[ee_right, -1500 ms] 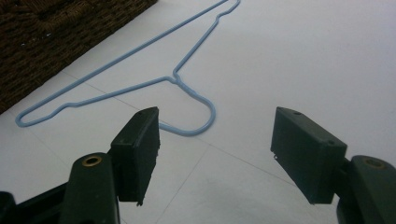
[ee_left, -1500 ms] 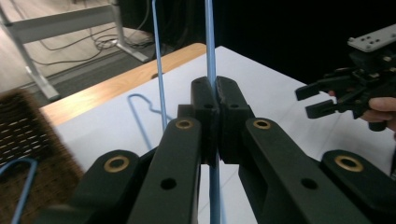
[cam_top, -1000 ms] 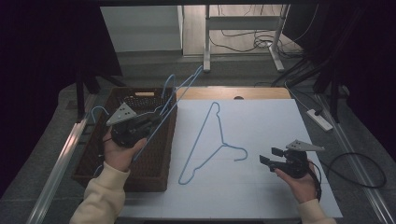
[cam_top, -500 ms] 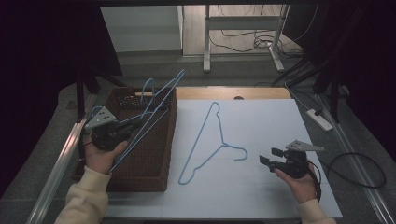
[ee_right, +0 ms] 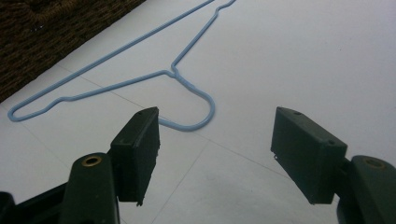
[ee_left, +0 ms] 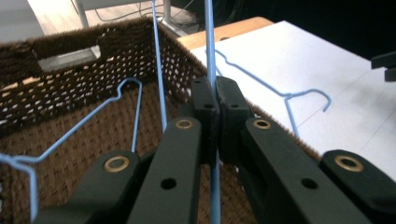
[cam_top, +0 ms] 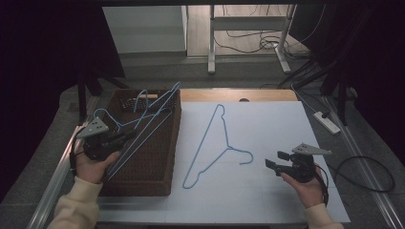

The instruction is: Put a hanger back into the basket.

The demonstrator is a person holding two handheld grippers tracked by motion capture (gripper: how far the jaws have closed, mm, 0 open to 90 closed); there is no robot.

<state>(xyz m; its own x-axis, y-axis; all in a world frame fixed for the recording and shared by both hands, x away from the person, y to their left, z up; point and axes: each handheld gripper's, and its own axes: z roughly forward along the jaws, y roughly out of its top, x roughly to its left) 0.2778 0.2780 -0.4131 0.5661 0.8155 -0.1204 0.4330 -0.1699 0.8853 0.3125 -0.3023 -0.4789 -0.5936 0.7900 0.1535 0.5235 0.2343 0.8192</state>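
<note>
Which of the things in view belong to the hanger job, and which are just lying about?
In the job:
- held hanger, pinched by left gripper
- basket
- hanger in basket
- flat hanger on white sheet
- right gripper, open

Lying about:
- power strip
- floor cables

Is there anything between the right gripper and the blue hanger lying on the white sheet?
Nothing visible. The right gripper is open, its jaws facing the hook of the hanger, with only bare white sheet between them. The basket sits off on the hanger's far side.
</note>
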